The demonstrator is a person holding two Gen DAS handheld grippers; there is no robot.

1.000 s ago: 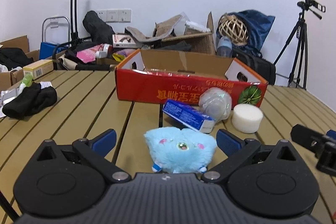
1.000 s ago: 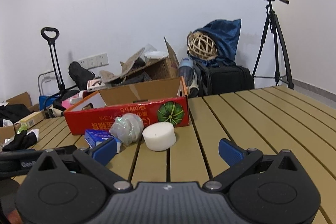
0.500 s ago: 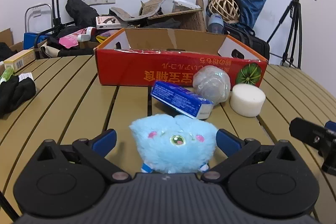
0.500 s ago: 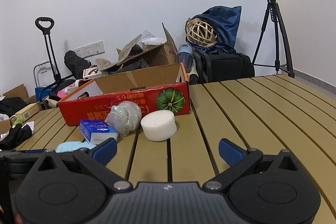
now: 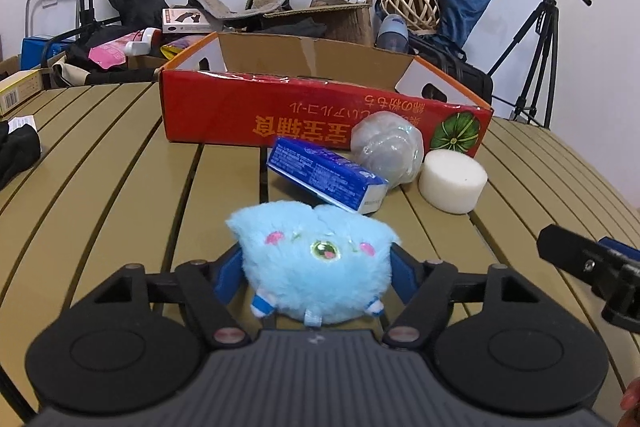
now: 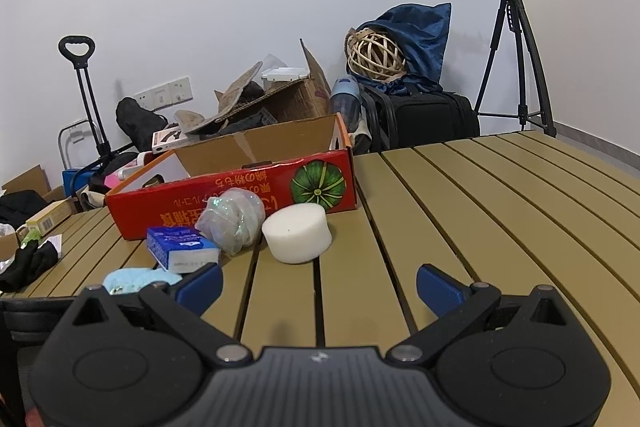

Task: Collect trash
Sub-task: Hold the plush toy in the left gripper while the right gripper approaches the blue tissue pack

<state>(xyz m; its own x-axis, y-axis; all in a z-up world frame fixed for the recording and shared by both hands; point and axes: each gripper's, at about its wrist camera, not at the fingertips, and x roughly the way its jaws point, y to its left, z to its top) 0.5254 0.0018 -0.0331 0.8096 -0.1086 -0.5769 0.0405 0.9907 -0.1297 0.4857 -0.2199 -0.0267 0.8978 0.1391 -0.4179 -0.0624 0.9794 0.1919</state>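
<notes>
A: Left wrist view?
B: Left tool (image 5: 316, 273) closing, blue plush toy (image 5: 316, 263) between the blue pads, both pads at its flanks. Toy sits on the slatted bench (image 5: 120, 195). Beyond it: blue carton (image 5: 326, 179), crumpled plastic wrap (image 5: 388, 147), white foam puck (image 5: 454, 181), then red cardboard box (image 5: 320, 119).
A: Right wrist view?
B: Right tool (image 6: 319, 285) wide open, nothing between the pads, bare bench under it. Plush toy (image 6: 136, 277) at lower left, just beside the carton (image 6: 180, 249).

Left fingertips (image 5: 228, 273): you can't see them, the blue plush toy (image 5: 316, 263) covers them.
Black cloth (image 5: 16, 155): cut by the frame's edge.
Red box (image 5: 320, 115) interior: hidden from you.
</notes>
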